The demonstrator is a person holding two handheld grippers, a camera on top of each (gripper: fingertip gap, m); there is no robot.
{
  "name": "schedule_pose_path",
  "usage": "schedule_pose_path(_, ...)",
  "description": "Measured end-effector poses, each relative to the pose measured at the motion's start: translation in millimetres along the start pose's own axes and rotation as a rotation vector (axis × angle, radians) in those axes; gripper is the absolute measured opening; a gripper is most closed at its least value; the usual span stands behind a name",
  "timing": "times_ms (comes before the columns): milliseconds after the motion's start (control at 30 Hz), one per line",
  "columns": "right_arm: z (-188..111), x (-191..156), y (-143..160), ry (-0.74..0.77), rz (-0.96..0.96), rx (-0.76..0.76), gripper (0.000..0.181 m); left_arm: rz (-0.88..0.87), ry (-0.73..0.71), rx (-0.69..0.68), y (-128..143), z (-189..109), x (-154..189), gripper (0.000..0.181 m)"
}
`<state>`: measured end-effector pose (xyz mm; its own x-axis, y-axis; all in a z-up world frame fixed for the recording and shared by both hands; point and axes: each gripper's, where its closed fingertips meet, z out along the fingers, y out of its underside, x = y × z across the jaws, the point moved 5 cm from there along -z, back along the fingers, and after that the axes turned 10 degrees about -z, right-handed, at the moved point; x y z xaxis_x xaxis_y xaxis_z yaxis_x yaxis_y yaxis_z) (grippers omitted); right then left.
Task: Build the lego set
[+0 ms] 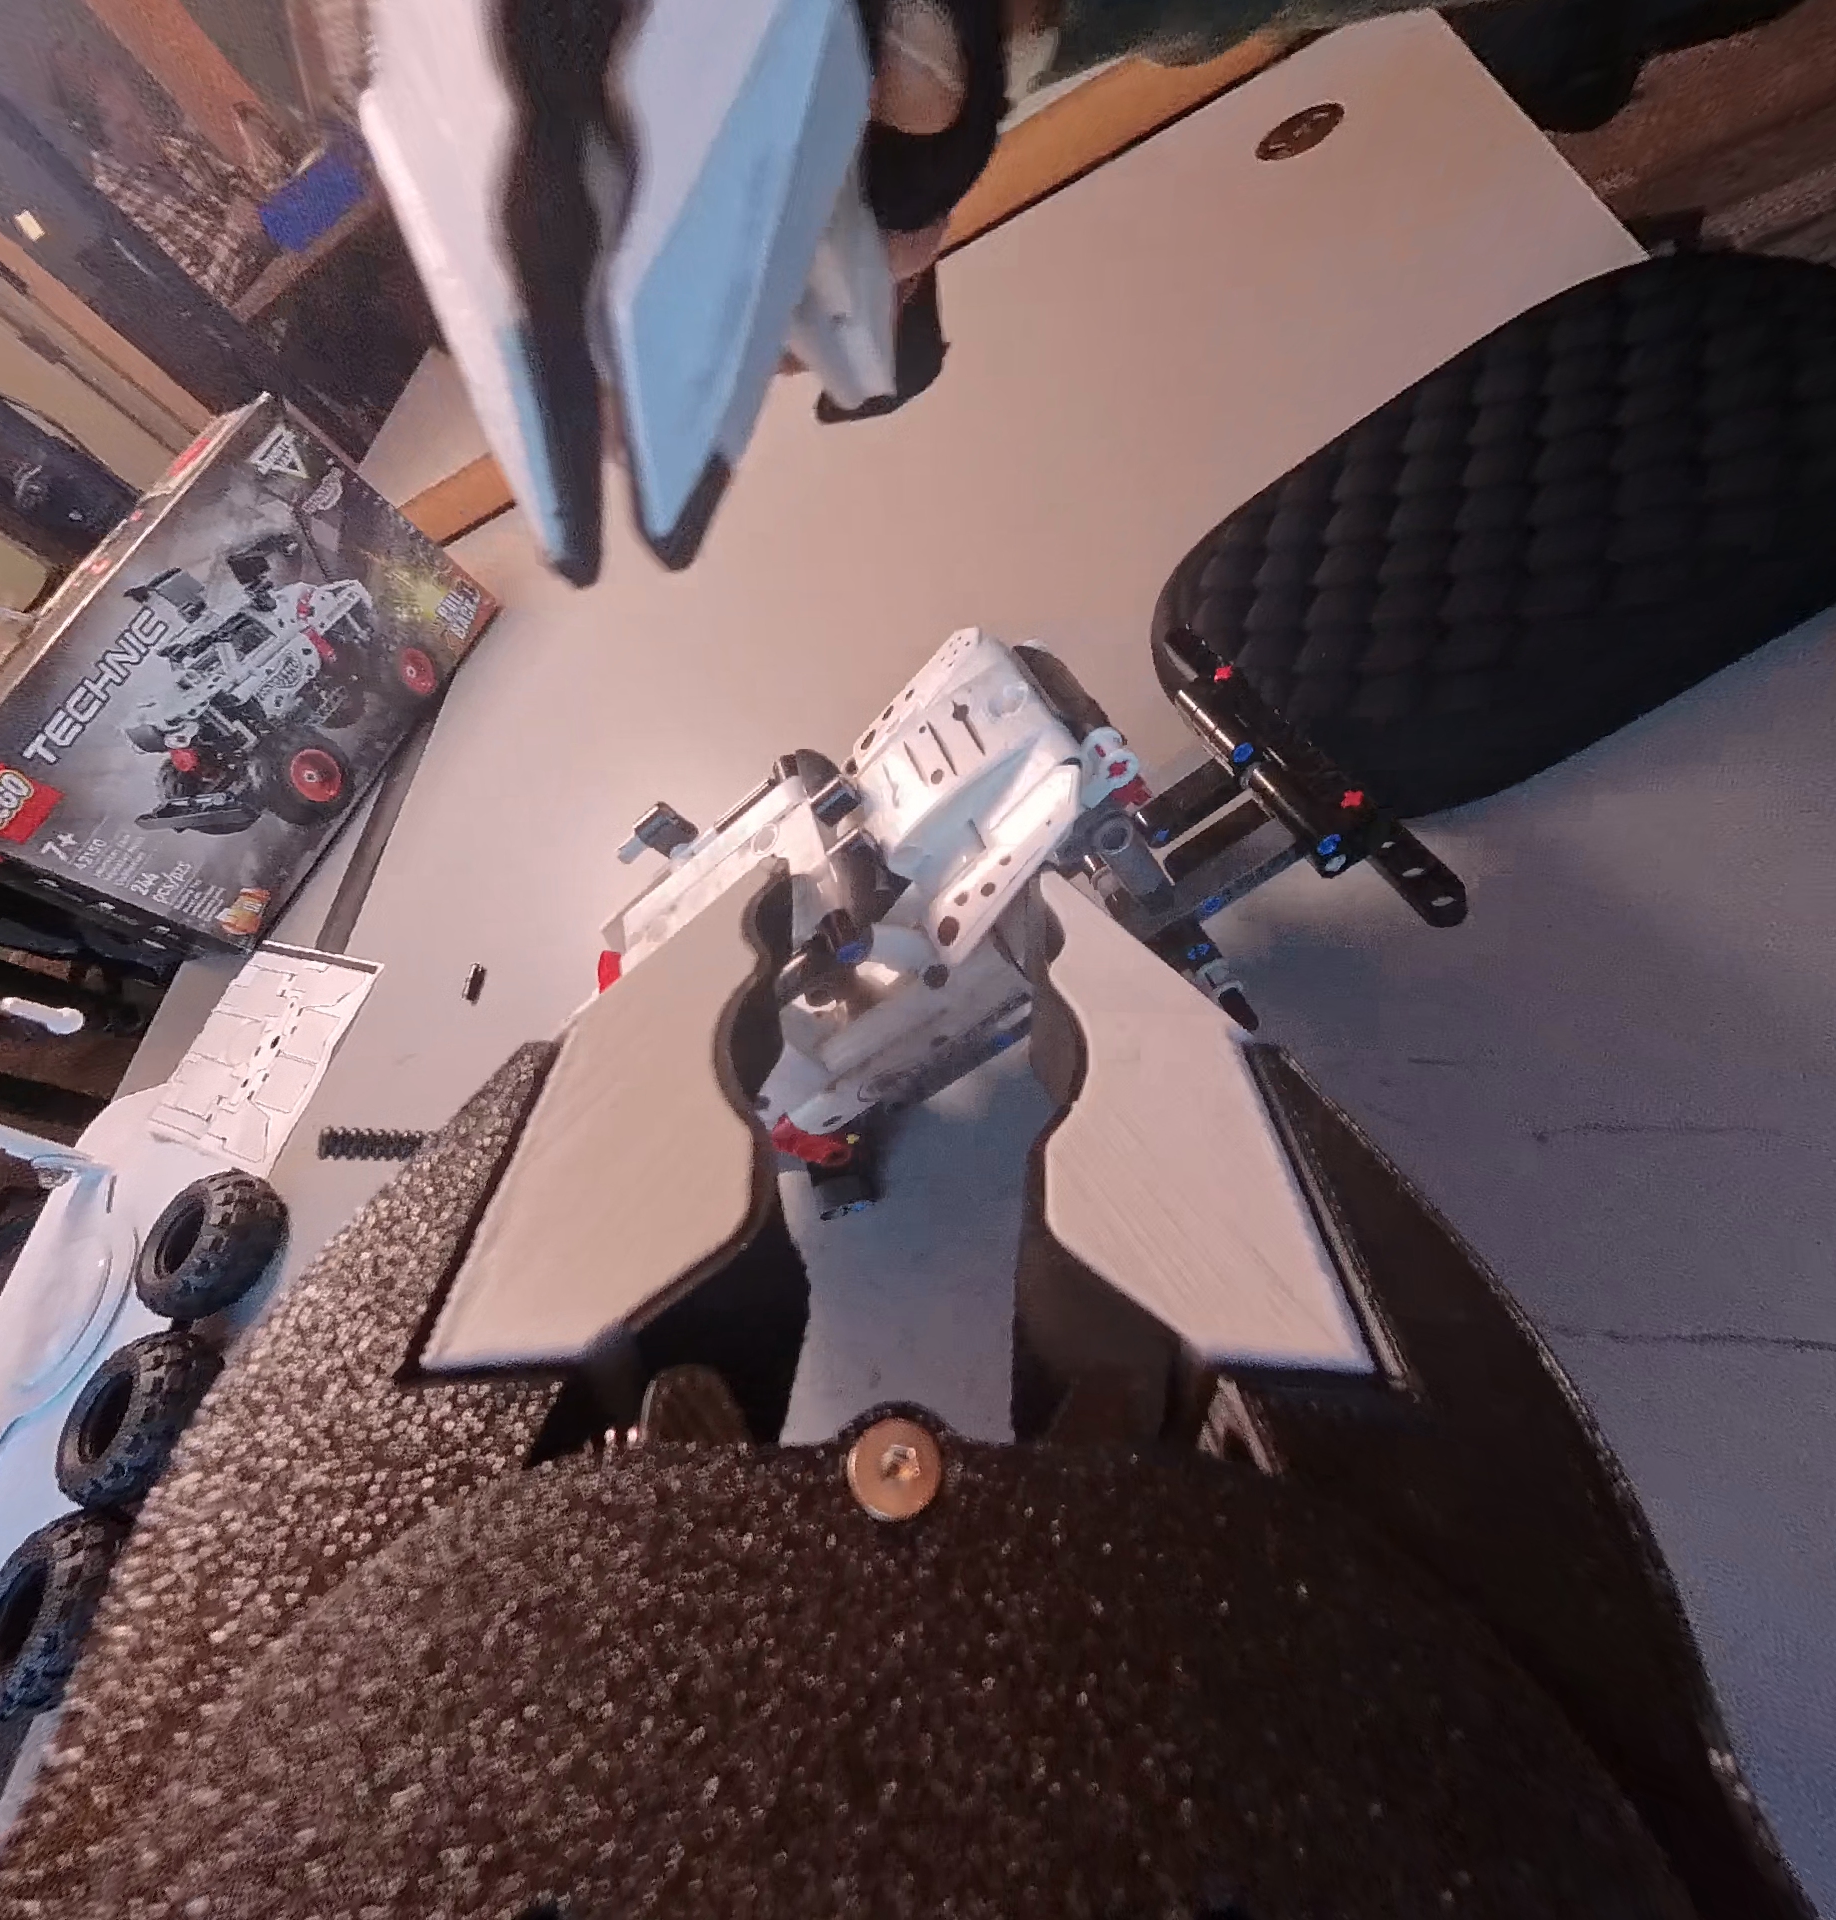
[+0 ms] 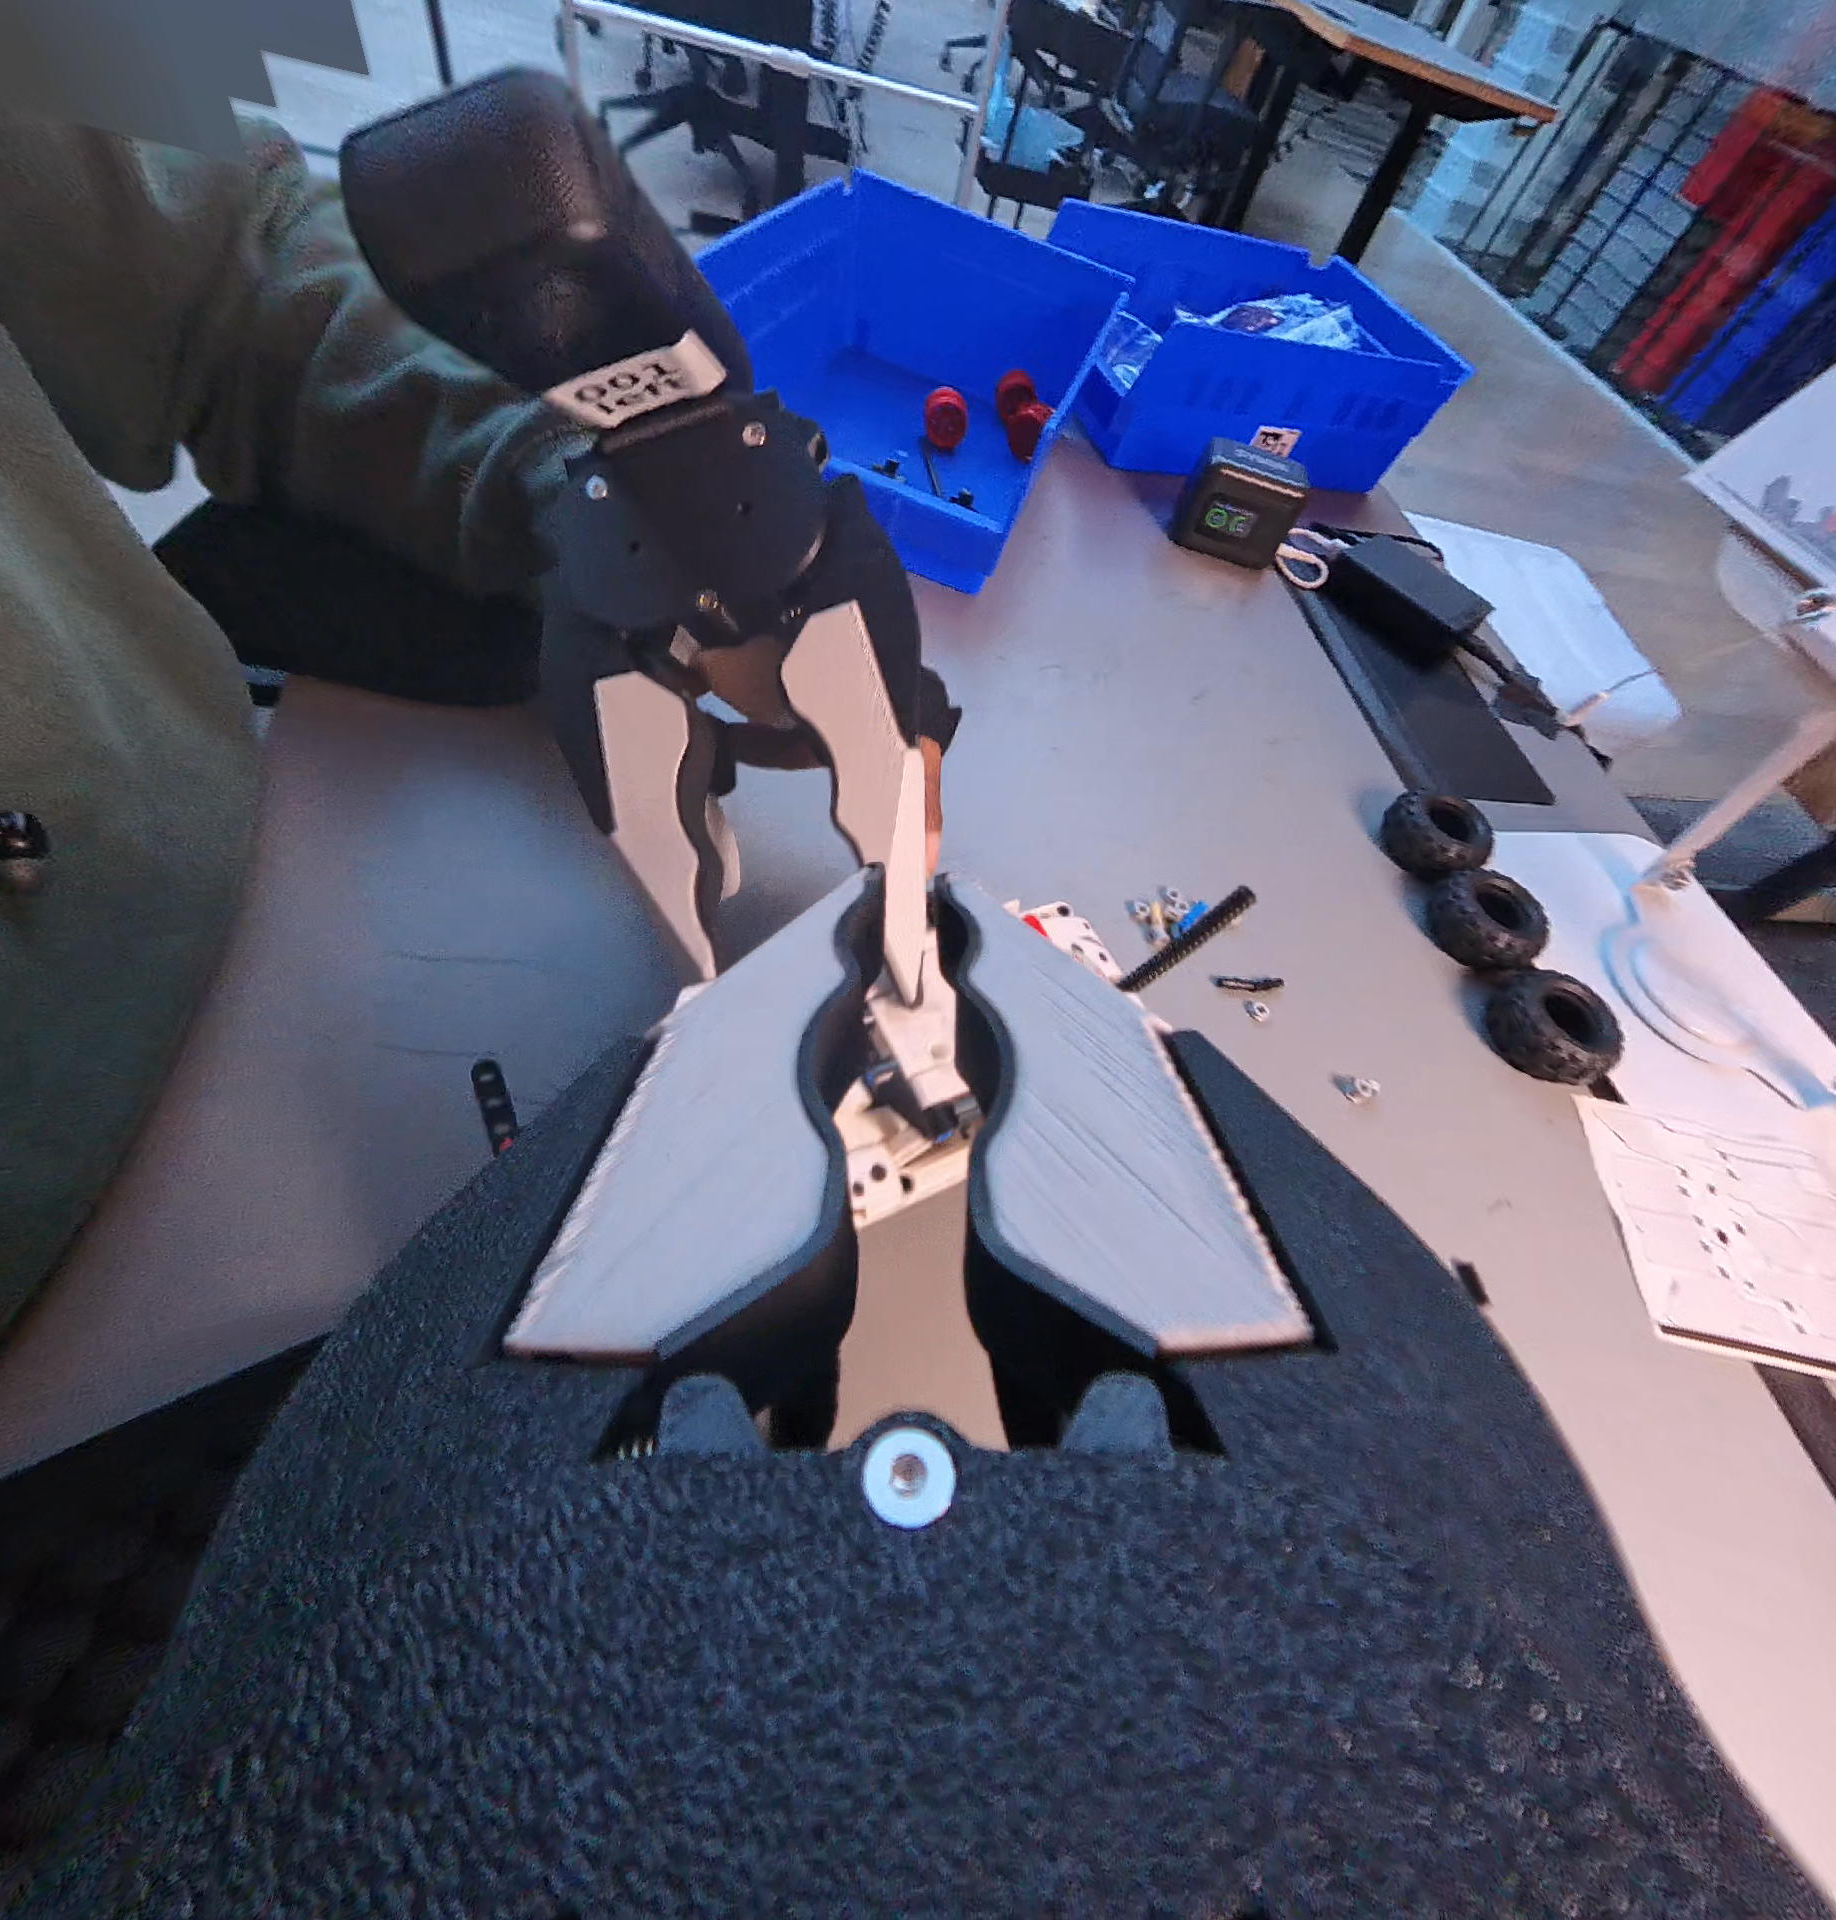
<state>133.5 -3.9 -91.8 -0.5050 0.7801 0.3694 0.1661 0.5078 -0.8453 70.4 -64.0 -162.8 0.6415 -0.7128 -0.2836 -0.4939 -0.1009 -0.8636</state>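
The half-built white and black lego truck (image 1: 955, 769) lies on the grey table (image 1: 1516, 1143). Its black chassis beams stick out to the right. My left gripper (image 1: 909, 894) is closed on the truck's near end, one finger on each side. My right gripper (image 1: 631, 561) hangs above the truck, blurred, its jaws almost together with nothing seen between them. In the right wrist view my right gripper (image 2: 911, 883) is just over the truck (image 2: 919, 1081). The left gripper's fingers (image 2: 872, 727) come down onto the truck from the far side.
The lego box (image 1: 197, 748) stands at the left, with three black tyres (image 2: 1490, 920) and a sheet (image 2: 1745, 1236) on the right. Small loose parts (image 2: 1174, 914) lie beside the truck. Blue bins (image 2: 893, 343) with red hubs (image 2: 945, 416) stand behind. A black chair (image 1: 1568, 520) is at the edge. The left gripper's tips are roughly 7 cm from the right gripper's.
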Motion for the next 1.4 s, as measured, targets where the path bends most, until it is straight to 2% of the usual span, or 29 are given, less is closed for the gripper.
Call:
schedule_pose_path(133,-17,-19,10,0.111,-0.097,-0.085,0.017,-0.070,-0.009,0.010,-2,-4,-12,0.041)
schedule_pose_path(233,-21,-26,17,0.237,-0.119,-0.205,0.025,-0.123,-0.059,0.021,-8,-8,-24,0.031)
schedule_pose_path(300,-21,-23,25,0.351,0.012,-0.299,0.031,-0.163,-0.088,0.019,-10,-6,-27,0.030)
schedule_pose_path(333,-19,-24,31,0.388,0.127,-0.324,0.043,-0.167,-0.112,0.013,-10,-5,-27,0.030)
schedule_pose_path(367,-16,-28,35,0.394,0.254,-0.315,0.054,-0.165,-0.143,0.002,-11,-3,-26,0.030)
schedule_pose_path(433,-7,-37,41,0.418,0.429,-0.279,0.061,-0.162,-0.198,-0.016,-12,-1,-22,0.029)
schedule_pose_path(500,1,-42,47,0.468,0.483,-0.273,0.064,-0.147,-0.249,-0.037,-13,2,-18,0.030)
schedule_pose_path(633,6,-38,48,0.569,0.547,-0.185,0.041,-0.103,-0.356,-0.095,-13,7,-11,0.029)
schedule_pose_path(733,8,-39,52,0.550,0.471,-0.185,0.041,-0.076,-0.369,-0.138,-9,7,-7,0.031)
schedule_pose_path(800,9,-40,57,0.497,0.369,-0.185,0.041,-0.028,-0.317,-0.182,-7,3,-5,0.030)
schedule_pose_path(900,7,-40,53,0.345,0.238,-0.094,0.041,0.031,-0.177,-0.197,-16,-11,-5,0.062)
schedule_pose_path(967,10,-42,48,0.229,0.162,-0.038,0.041,0.062,-0.095,-0.250,-19,-18,-8,0.074)
schedule_pose_path(1067,24,-46,41,0.084,0.099,0.023,0.041,0.002,0.098,-0.402,-10,-19,-4,0.085)
schedule_pose_path(1100,29,-46,39,0.046,0.090,0.043,0.041,-0.032,0.172,-0.458,-4,-18,0,0.085)
schedule_pose_path(1167,39,-46,38,-0.017,0.095,0.057,0.041,-0.066,0.220,-0.521,6,-17,-2,0.077)
schedule_pose_path(1400,47,-32,44,0.011,0.214,0.072,0.041,-0.159,0.179,-0.558,11,-20,-14,0.076)
